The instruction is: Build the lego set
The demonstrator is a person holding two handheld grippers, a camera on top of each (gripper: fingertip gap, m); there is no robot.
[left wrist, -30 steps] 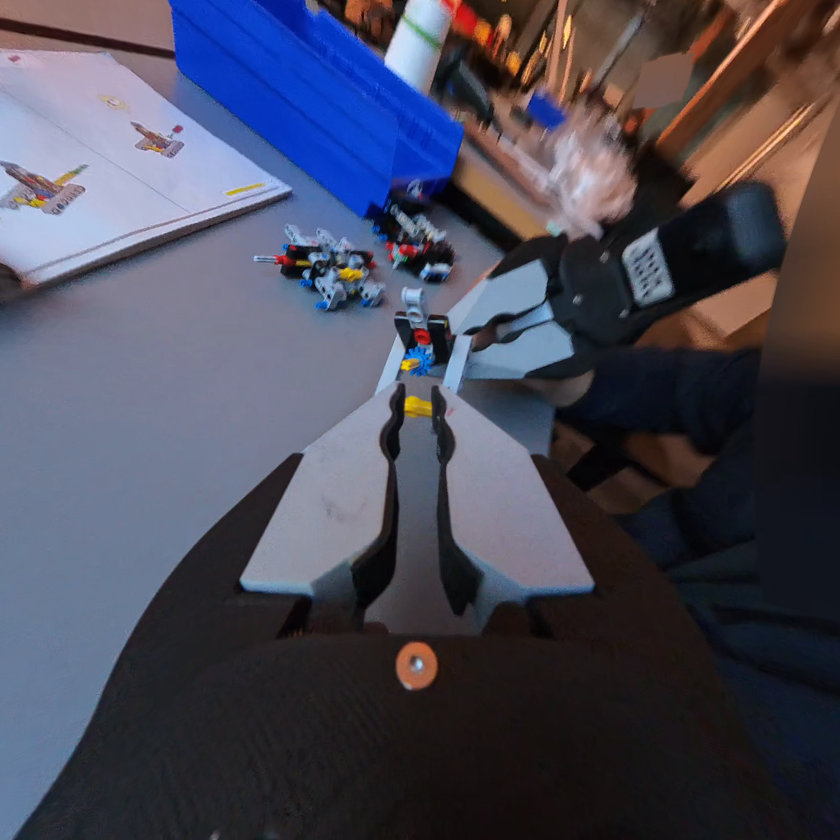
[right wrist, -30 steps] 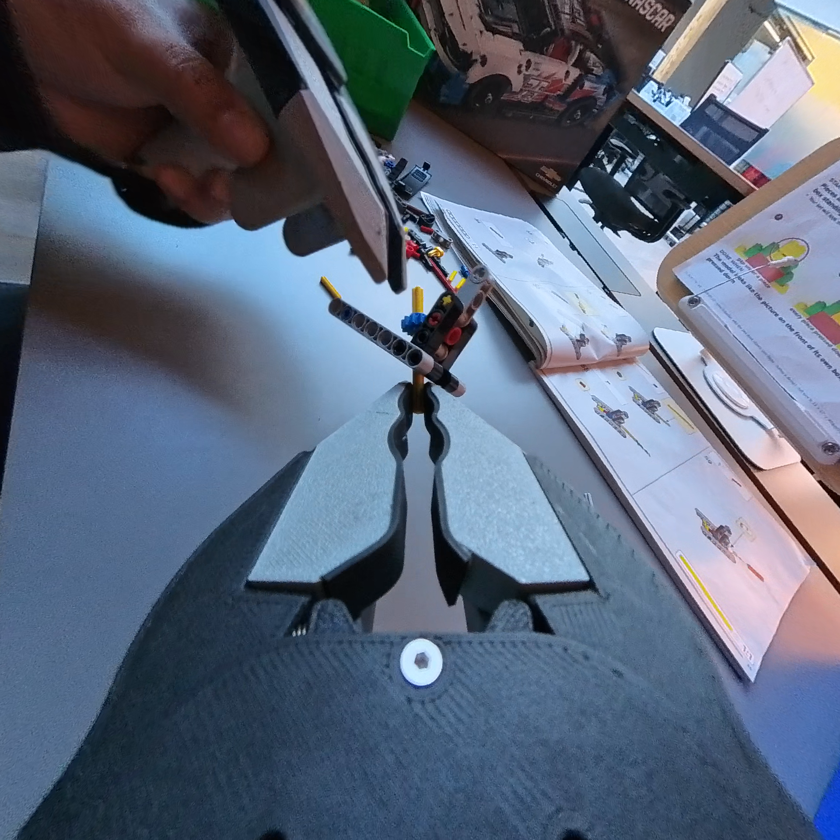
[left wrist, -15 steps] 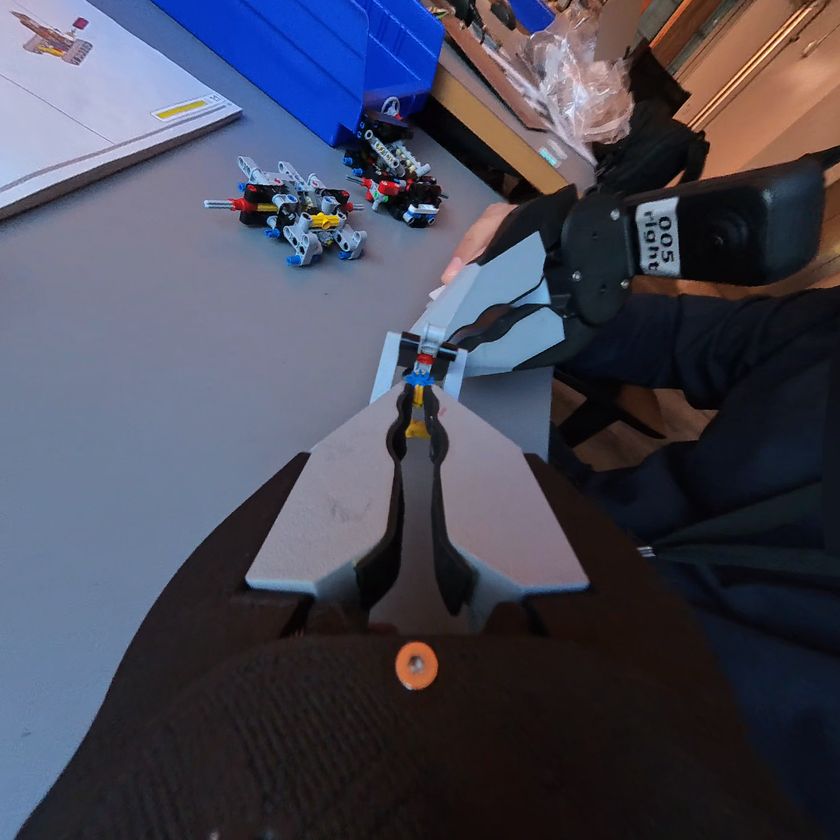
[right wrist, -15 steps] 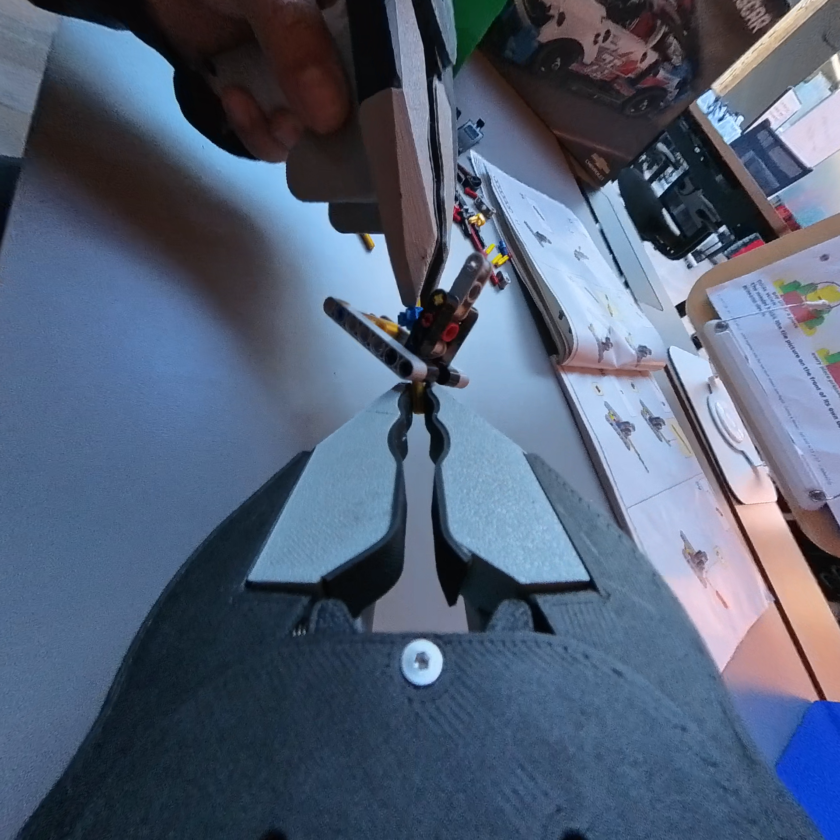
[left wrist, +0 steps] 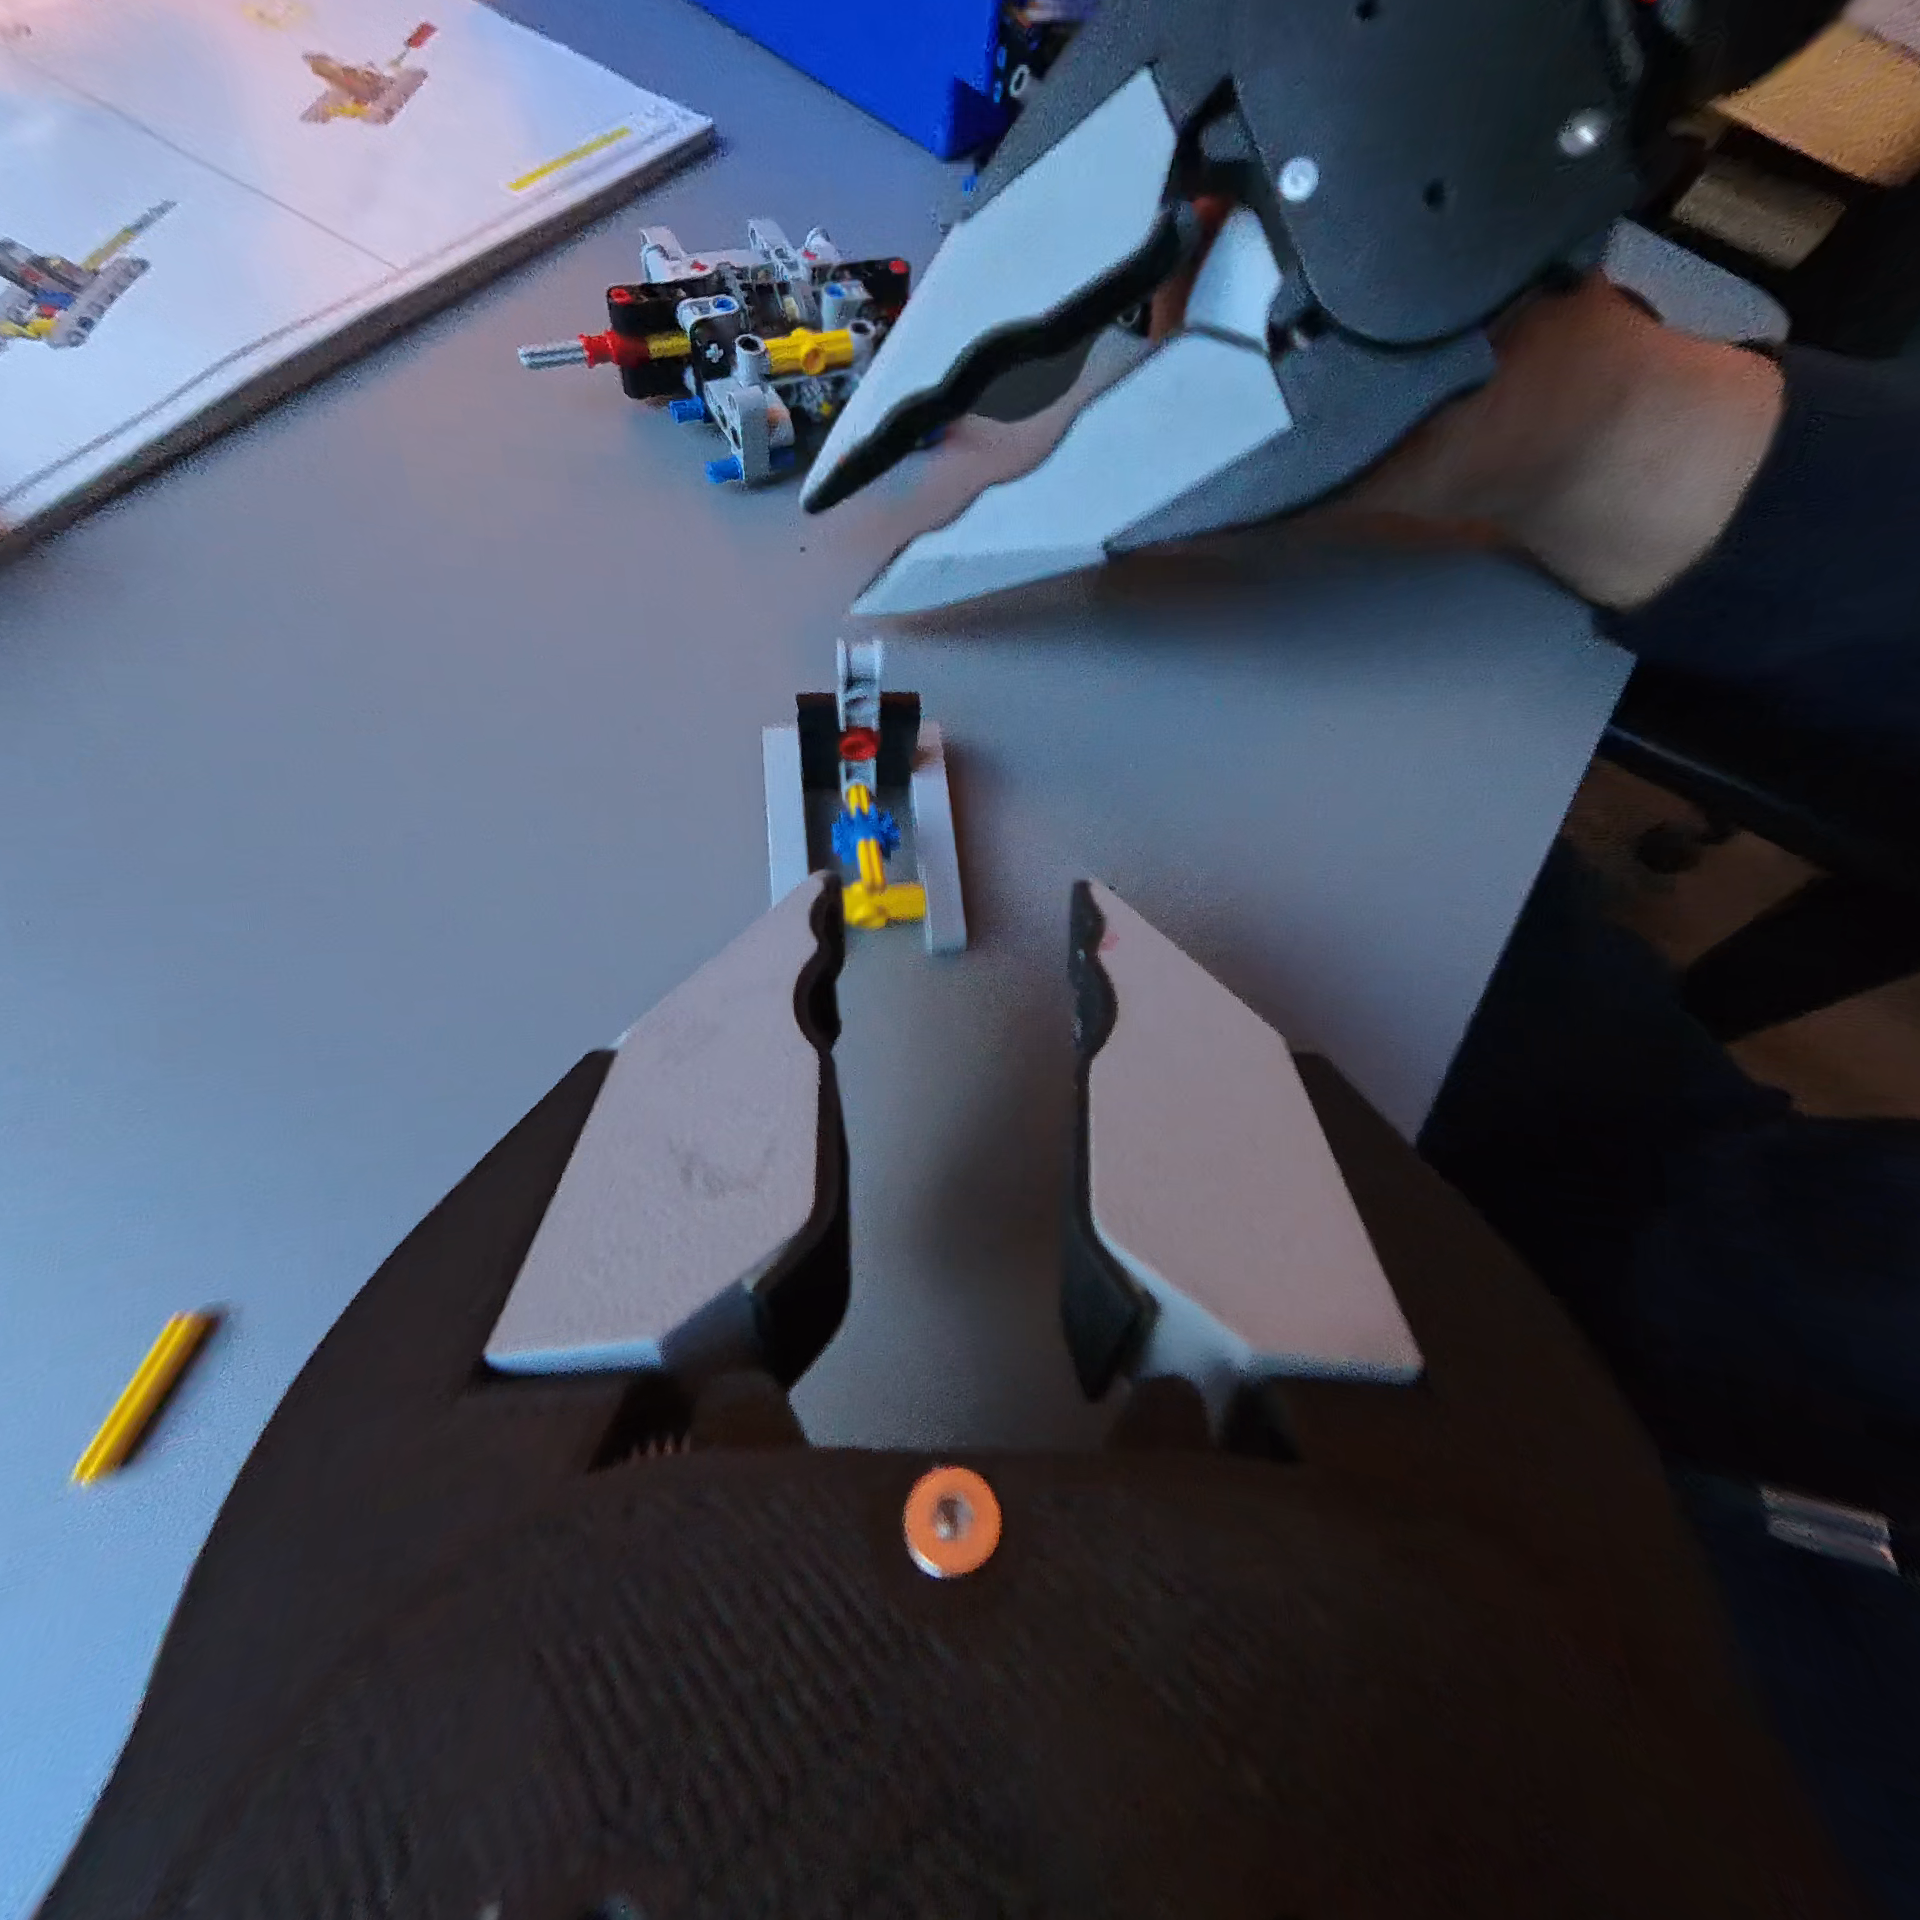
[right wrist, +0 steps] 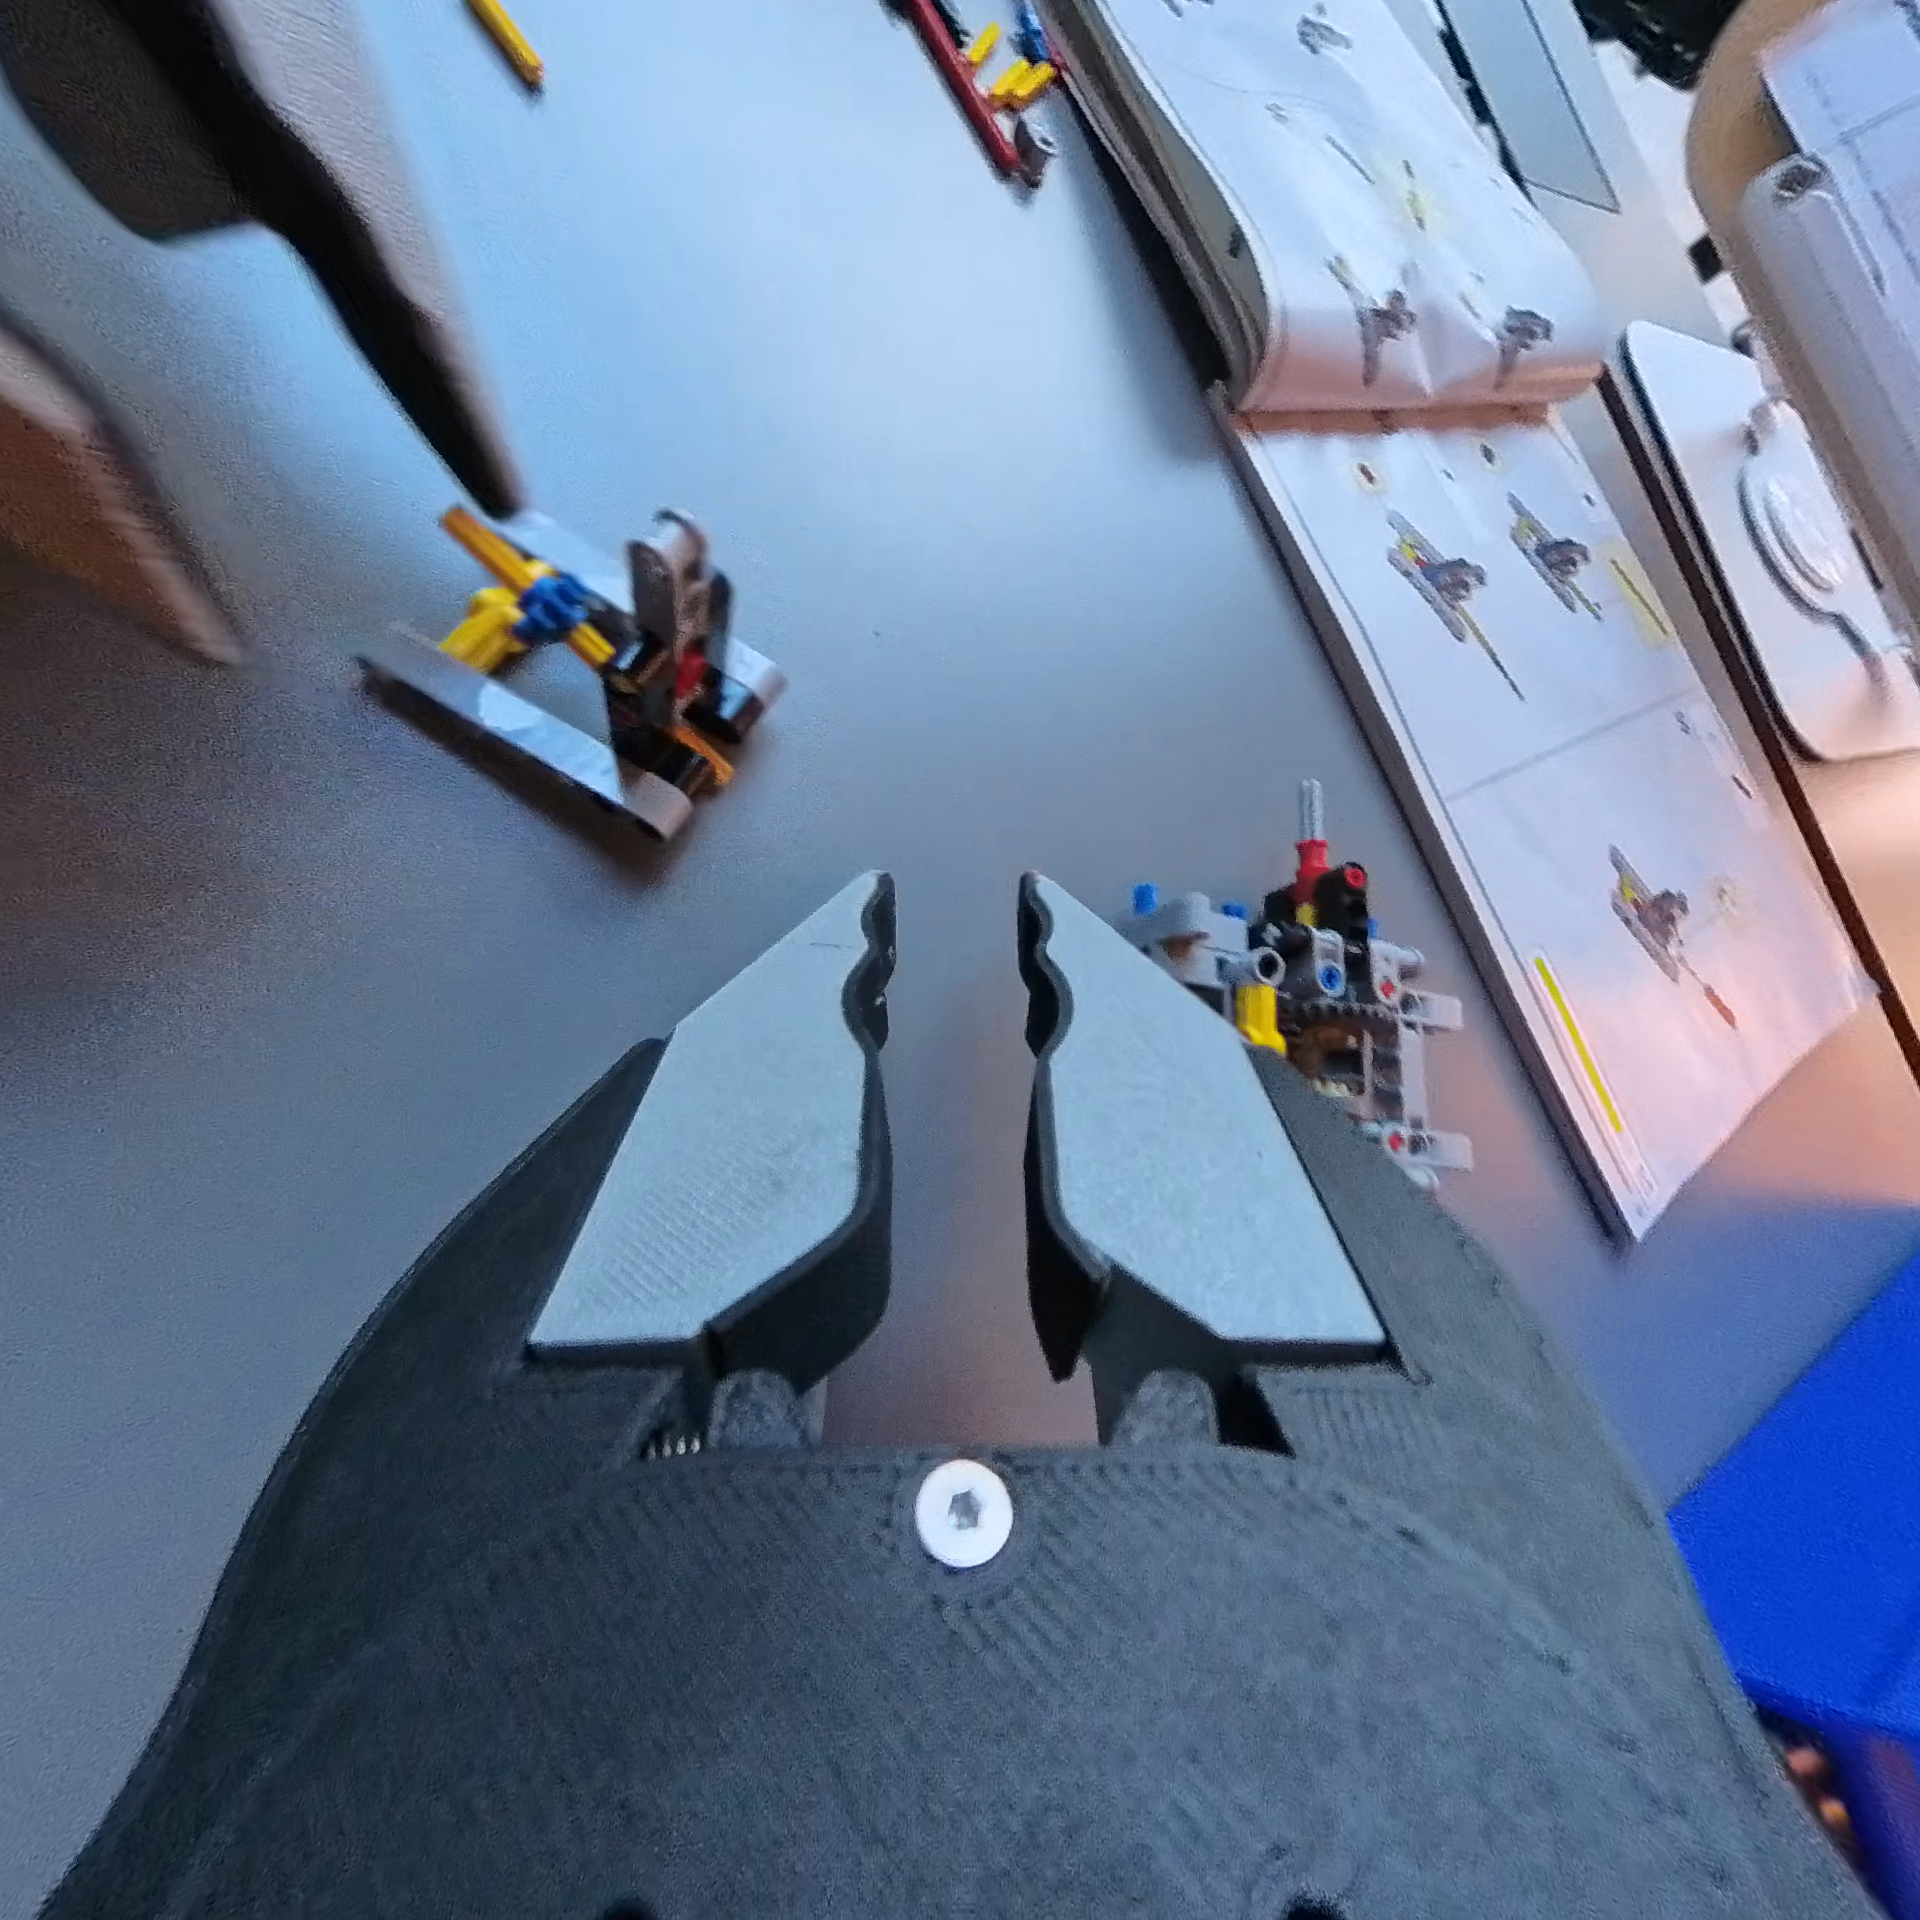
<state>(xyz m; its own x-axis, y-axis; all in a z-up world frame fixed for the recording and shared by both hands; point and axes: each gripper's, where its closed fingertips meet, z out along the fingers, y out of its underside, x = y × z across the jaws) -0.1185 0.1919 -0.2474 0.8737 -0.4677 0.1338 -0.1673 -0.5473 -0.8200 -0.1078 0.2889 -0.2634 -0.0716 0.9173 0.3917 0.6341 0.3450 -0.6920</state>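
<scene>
Left gripper (left wrist: 951, 899): jaws apart, nothing between the pads, low over the grey table (left wrist: 312, 831). Nearest item: small brick assembly (left wrist: 862, 810), lying on the table just beyond the fingertips, its yellow connector close beside the left fingertip (left wrist: 821, 914); whether they touch cannot be told.

Small brick assembly: 2 light grey beams, black frame, yellow axle with blue gear, red bush, grey upright piece at the far end. Seen also in the right wrist view (right wrist: 582, 665), far left.

Right gripper (right wrist: 956, 894): jaws apart with a narrower gap, nothing held, above bare table. In the left wrist view it (left wrist: 862, 551) hangs just beyond the small assembly, apart from it.

Larger brick assembly (right wrist: 1320, 997): grey, black, yellow, red and blue parts, just right of the right gripper's fingers.

Loose yellow axle (left wrist: 145, 1392): near left, on the table.

Instruction booklet (right wrist: 1558, 727): open, right side.

Blue bin (left wrist: 883, 62): far edge.
</scene>
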